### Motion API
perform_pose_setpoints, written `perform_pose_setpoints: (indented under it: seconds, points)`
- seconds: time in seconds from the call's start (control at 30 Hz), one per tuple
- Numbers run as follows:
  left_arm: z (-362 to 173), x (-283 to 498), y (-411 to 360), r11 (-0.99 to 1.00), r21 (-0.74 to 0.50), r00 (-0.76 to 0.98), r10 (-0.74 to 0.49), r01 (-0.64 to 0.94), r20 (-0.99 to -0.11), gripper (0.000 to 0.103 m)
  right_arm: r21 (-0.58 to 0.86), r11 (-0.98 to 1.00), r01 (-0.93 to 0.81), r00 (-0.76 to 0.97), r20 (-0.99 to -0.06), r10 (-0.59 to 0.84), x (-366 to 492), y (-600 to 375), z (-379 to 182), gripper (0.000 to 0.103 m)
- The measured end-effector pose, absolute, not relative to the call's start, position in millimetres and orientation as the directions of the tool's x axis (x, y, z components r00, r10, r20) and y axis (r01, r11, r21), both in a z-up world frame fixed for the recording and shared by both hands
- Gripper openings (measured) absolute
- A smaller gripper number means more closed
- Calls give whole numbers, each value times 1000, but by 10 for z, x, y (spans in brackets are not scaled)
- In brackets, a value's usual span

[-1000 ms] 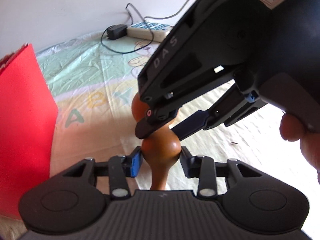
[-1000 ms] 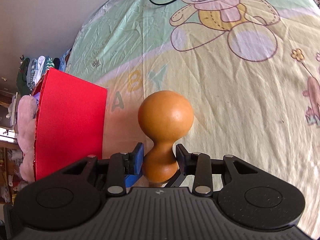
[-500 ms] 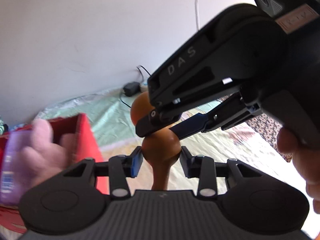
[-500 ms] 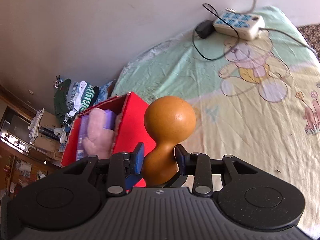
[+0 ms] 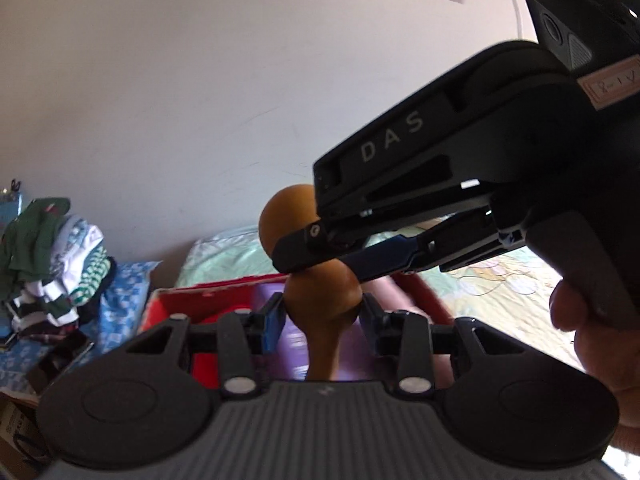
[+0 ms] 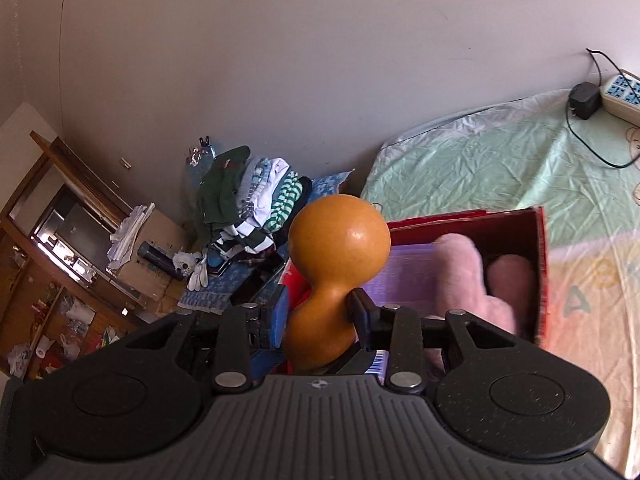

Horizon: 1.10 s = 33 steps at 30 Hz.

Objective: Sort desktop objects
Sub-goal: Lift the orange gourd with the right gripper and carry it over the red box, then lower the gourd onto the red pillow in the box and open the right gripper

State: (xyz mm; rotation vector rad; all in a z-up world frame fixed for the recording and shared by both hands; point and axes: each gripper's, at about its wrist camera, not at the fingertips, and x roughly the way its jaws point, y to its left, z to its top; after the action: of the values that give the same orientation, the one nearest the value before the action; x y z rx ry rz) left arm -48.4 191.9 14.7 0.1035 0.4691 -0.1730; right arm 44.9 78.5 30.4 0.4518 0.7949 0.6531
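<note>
An orange-brown gourd [image 6: 338, 240] is held in the air by both grippers. My right gripper [image 6: 320, 314] is shut on its narrow waist, with the round top bulb standing above the fingers. My left gripper [image 5: 322, 318] is shut on the lower bulb of the gourd [image 5: 320, 292], and the right gripper's black body crosses just above it. Below and behind the gourd stands an open red box [image 6: 541, 240], also seen in the left wrist view [image 5: 208, 292]. Inside it lie a pink plush toy [image 6: 460, 276] and a purple item [image 6: 404, 276].
The box stands on a bed with a green and yellow cartoon sheet [image 6: 500, 168]. A power strip [image 6: 624, 92] with a black adapter [image 6: 586, 96] lies at the far right by the wall. A pile of clothes [image 6: 248, 196] and a wooden cabinet [image 6: 48, 240] are to the left.
Both grippers have carried the gourd up and to the left, from over the sheet beside the box to above the box's open top. Both grips are unchanged.
</note>
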Motion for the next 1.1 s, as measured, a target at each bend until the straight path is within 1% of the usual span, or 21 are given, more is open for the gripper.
perform_pose_setpoints:
  seconds: [0.2,0.37,0.43,0.47,0.57,0.63,0.67,0.7,0.73,0.83,0.87,0.9,0.93,1.0,1.1]
  points:
    - [27,-315,2435,982,39,856,-141,185,-497,39,571,740,-355,518,-539,664,488,1307,199,37]
    - [-82,-143,2693,979,0,824,-170,202,-541,39,510,791,-337,510,-607,609,499,1591,60,36]
    - [-123,-97,2749,978,-9,812,-178,208,-556,41,486,808,-335,509,-628,589,508,1683,3,30]
    - [-146,-71,2776,977,-11,808,-183,213,-561,39,475,815,-333,509,-637,579,512,1723,-24,28]
    - [-215,-18,2823,972,-14,795,-199,233,-573,41,446,836,-321,521,-654,549,512,1764,-77,27]
    - [-273,0,2815,968,-25,775,-215,249,-595,47,411,855,-316,532,-670,519,509,1788,-106,27]
    - [-308,17,2814,966,-39,759,-225,256,-611,50,400,865,-305,533,-681,502,523,1796,-147,28]
    - [-344,56,2842,964,-65,743,-241,258,-624,53,405,868,-287,535,-683,497,539,1771,-186,31]
    - [-376,92,2870,961,-88,729,-256,261,-635,55,426,864,-269,531,-682,502,559,1725,-219,31]
    - [-350,75,2904,962,-79,742,-251,260,-622,55,532,817,-221,515,-648,561,603,1548,-281,31]
    - [-341,69,2916,963,-76,746,-250,259,-617,57,542,812,-214,525,-637,564,590,1501,-270,31]
    - [-332,63,2927,963,-73,750,-248,259,-613,63,552,807,-208,535,-627,567,577,1454,-258,33]
    - [-324,57,2938,963,-70,754,-247,258,-608,66,561,802,-204,543,-617,570,560,1413,-244,33]
    - [-291,32,2983,965,-61,766,-241,257,-595,68,572,792,-216,542,-604,584,493,1377,-207,33]
    - [-236,-31,3081,970,-45,786,-220,239,-577,80,576,787,-223,554,-590,588,376,1312,-150,33]
